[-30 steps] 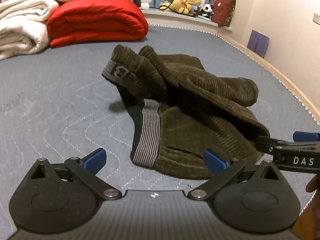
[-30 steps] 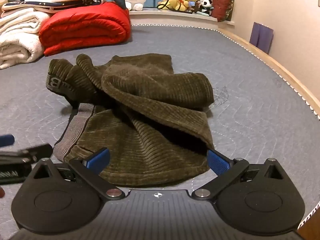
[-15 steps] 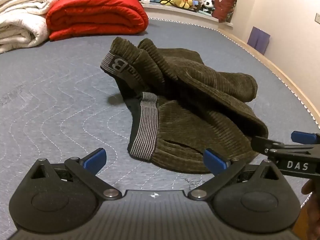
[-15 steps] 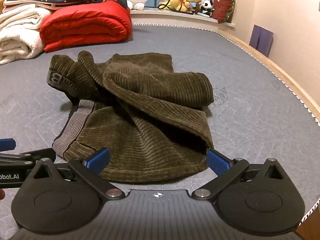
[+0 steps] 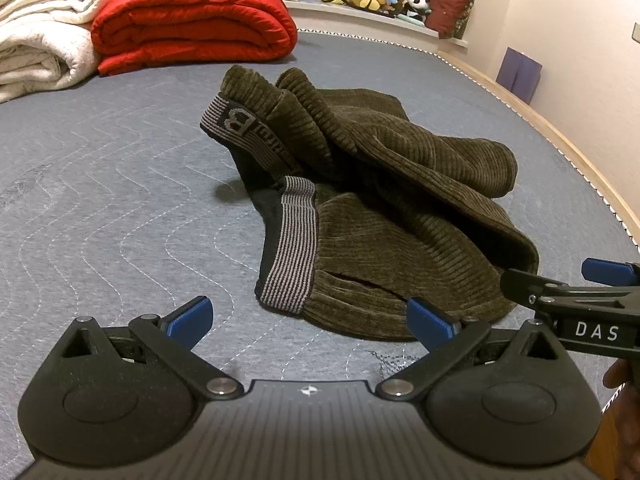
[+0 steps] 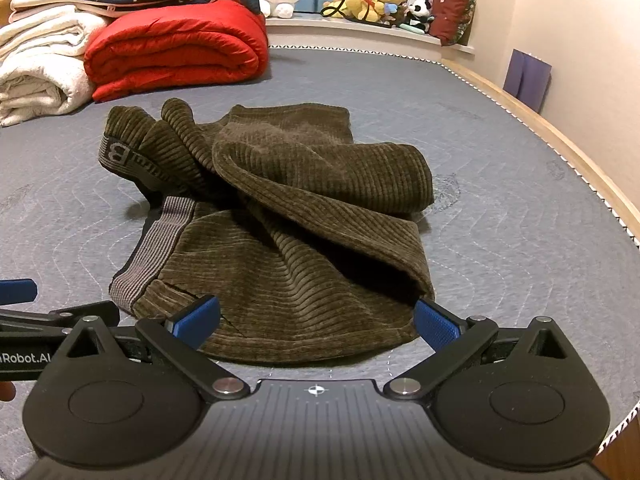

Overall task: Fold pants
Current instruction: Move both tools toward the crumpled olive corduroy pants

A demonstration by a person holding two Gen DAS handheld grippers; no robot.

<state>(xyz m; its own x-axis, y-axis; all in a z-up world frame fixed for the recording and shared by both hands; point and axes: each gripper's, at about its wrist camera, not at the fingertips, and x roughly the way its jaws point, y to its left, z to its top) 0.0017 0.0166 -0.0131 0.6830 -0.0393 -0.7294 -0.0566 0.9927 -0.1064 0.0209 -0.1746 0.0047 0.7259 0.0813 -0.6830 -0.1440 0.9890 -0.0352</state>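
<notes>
The pants (image 5: pixel 372 216) are lying crumpled in the middle of a grey quilted mattress (image 5: pixel 100 216), olive corduroy with a striped grey waistband (image 5: pixel 290 248) showing a large "B". "DAS" is showing on the right gripper (image 6: pixel 316 320), and "Robot.AI" on the left gripper (image 5: pixel 308 318). Both are hovering at the near hem, fingers spread wide and gripping nothing. Bare mattress is lying open left and right. A red quilt (image 5: pixel 192 28) and white blankets (image 5: pixel 36 36) are sitting folded at the far left.
</notes>
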